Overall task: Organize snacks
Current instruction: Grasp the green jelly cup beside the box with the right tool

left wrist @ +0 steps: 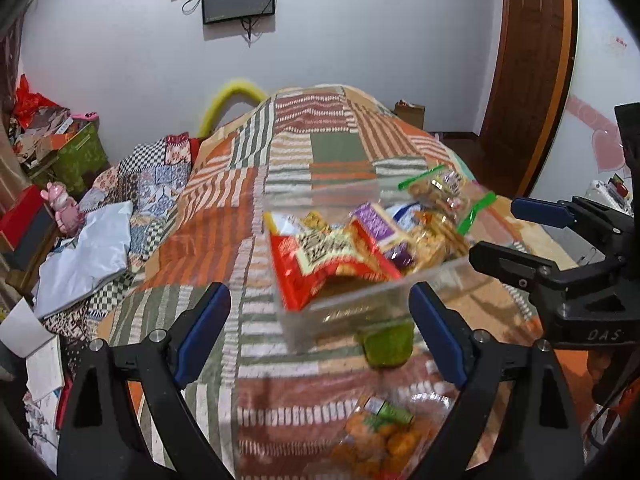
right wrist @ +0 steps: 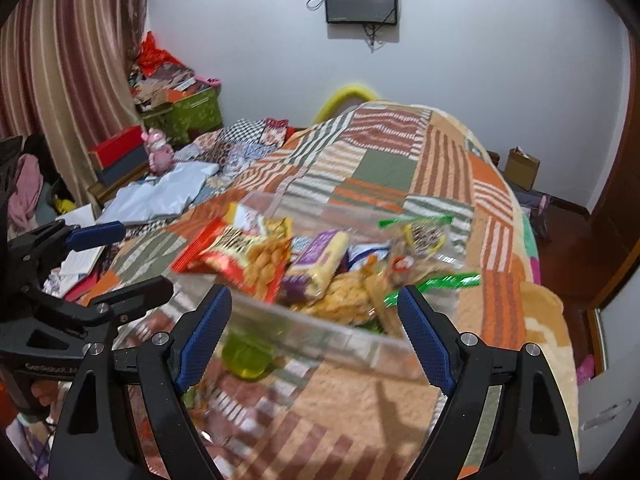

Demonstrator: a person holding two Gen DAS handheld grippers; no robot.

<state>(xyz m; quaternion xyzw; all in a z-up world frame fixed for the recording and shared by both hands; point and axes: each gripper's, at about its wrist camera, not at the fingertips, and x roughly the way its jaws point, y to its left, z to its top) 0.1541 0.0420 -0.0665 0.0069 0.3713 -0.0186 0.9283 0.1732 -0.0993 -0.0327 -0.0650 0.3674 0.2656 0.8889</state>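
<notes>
Snacks [left wrist: 340,256] heaped in clear box [left wrist: 360,308] (on quilt [left wrist: 280,152]); left gripper [left wrist: 320,328], right gripper [right wrist: 316,332] both released.

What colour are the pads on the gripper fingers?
Dark blue pads, textured; clearest in the right wrist view.

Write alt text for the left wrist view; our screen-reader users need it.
A clear plastic bin filled with snack packets, a red packet at its front, sits on a patchwork bedspread. The open left hand-held gripper frames it, holding nothing. A green jelly cup and a bag of orange snacks lie nearer the camera.
</notes>
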